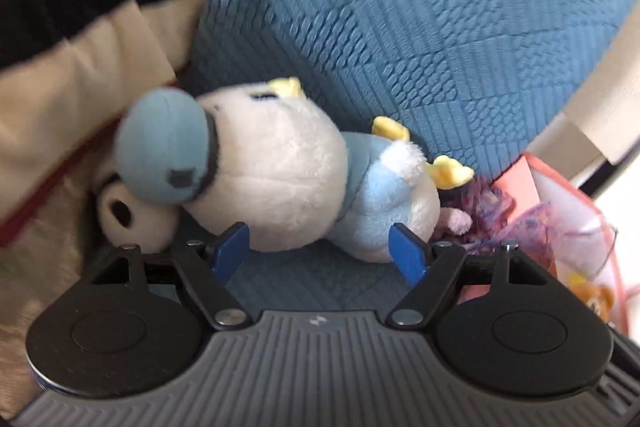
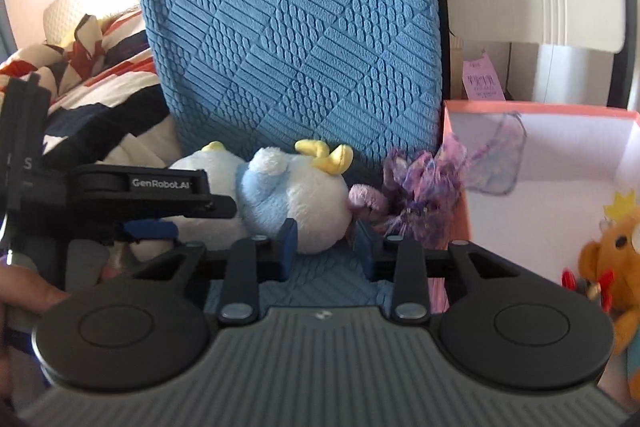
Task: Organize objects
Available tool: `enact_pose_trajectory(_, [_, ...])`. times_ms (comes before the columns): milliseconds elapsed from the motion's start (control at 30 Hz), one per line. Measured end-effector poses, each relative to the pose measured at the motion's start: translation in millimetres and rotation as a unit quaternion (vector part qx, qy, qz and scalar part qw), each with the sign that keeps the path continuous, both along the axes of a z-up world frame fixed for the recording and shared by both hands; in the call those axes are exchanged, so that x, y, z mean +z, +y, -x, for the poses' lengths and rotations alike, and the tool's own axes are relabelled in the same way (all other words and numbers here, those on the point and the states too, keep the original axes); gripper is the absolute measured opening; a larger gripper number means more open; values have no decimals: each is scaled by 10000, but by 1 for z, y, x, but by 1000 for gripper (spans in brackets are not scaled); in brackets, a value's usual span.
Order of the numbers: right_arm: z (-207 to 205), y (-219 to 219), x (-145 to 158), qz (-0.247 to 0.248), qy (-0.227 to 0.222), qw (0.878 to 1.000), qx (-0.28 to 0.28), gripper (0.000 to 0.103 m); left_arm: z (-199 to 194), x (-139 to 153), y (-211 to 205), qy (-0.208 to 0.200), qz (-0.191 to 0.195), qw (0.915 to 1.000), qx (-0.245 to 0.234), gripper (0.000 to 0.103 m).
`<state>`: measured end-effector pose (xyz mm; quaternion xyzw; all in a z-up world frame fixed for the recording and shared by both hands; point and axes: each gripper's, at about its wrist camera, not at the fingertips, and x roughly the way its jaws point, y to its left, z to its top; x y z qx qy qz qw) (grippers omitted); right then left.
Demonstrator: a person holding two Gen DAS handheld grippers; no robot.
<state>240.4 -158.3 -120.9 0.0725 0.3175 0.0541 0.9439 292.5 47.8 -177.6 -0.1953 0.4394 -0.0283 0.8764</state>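
A white plush duck (image 1: 280, 183) with a blue cap, blue shirt and yellow feet lies on its side on the blue textured seat (image 1: 400, 27). My left gripper (image 1: 320, 253) is open, its blue pads at the near side of the duck's belly without squeezing it. In the right wrist view the duck's (image 2: 304, 203) rear end faces me. My right gripper (image 2: 326, 247) has a narrow gap between its pads and is open just in front of that rear end. The left gripper's black finger (image 2: 160, 195) crosses in from the left by the duck's head.
A purple frilly toy (image 2: 416, 191) lies right of the duck, against a pink box (image 2: 456, 155) holding an orange plush bear (image 2: 616, 259). A black-and-white plush (image 1: 124, 215) sits beside the duck's cap. A striped blanket (image 2: 100, 83) is piled at left. A hand (image 2: 32, 295) holds the left gripper.
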Motion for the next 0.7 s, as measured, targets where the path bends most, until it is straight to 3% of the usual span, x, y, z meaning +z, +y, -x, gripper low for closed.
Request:
enact_pose_trajectory(133, [-18, 1, -13, 138, 73, 9999, 41, 33, -15, -13, -5, 167, 214, 9996, 122, 81])
enact_pose_trajectory(333, [-37, 7, -25, 259, 116, 9995, 100, 30, -29, -29, -15, 489, 1038, 9932, 176, 82])
enact_pose_trajectory(433, [-44, 9, -30, 249, 167, 9994, 142, 29, -37, -34, -24, 505, 995, 9936, 184, 82])
enact_pose_trajectory(700, [-57, 12, -38, 519, 220, 9984, 30, 27, -55, -56, -12, 661, 2064, 9739, 682, 82])
